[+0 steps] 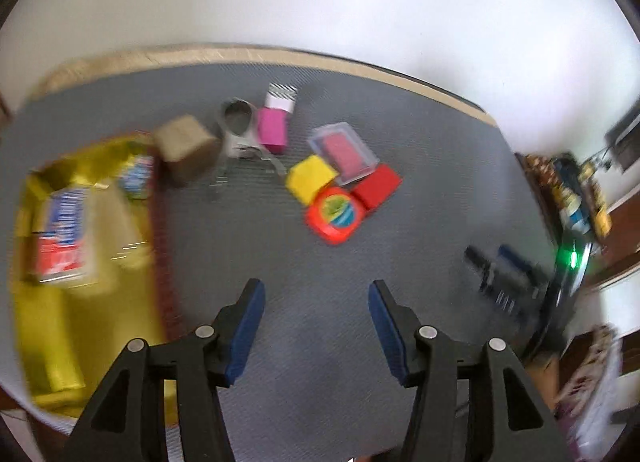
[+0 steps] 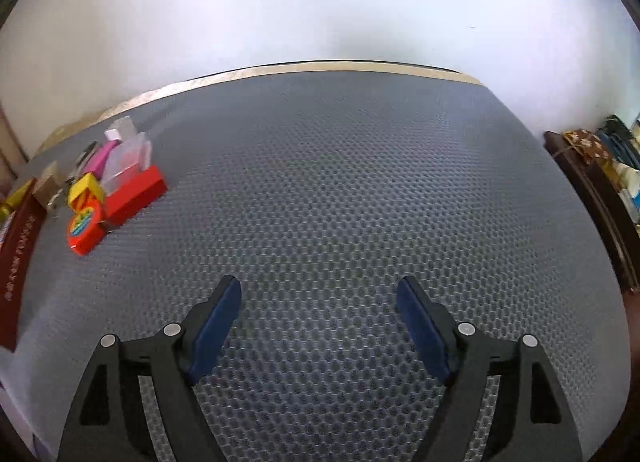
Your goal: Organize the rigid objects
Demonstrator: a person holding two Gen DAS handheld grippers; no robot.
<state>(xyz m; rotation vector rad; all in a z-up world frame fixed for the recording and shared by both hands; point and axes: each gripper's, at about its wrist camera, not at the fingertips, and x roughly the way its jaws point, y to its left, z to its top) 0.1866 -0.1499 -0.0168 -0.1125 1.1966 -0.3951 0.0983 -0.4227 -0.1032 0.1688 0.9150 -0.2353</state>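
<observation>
A cluster of small objects lies on the grey mat: a red round-cornered case with a colourful label [image 1: 335, 215], a yellow block [image 1: 311, 178], a red block [image 1: 377, 185], a clear plastic box [image 1: 344, 150], a pink block [image 1: 272, 130], a brown box [image 1: 186, 148] and a metal cup [image 1: 239, 122]. My left gripper [image 1: 316, 294] is open and empty, above the mat in front of the cluster. A gold-lined box [image 1: 60, 326] at the left holds a red-white-blue pack [image 1: 62, 238]. My right gripper [image 2: 319, 294] is open and empty over bare mat; the cluster [image 2: 116, 190] lies far left of it.
The mat's far edge [image 1: 280, 56] meets a white wall. The right gripper shows at the right of the left wrist view [image 1: 508, 274], with a green light nearby. A dark shelf with clutter [image 2: 600, 166] stands beyond the mat's right edge. The dark red box side [image 2: 18, 258] stands at the far left.
</observation>
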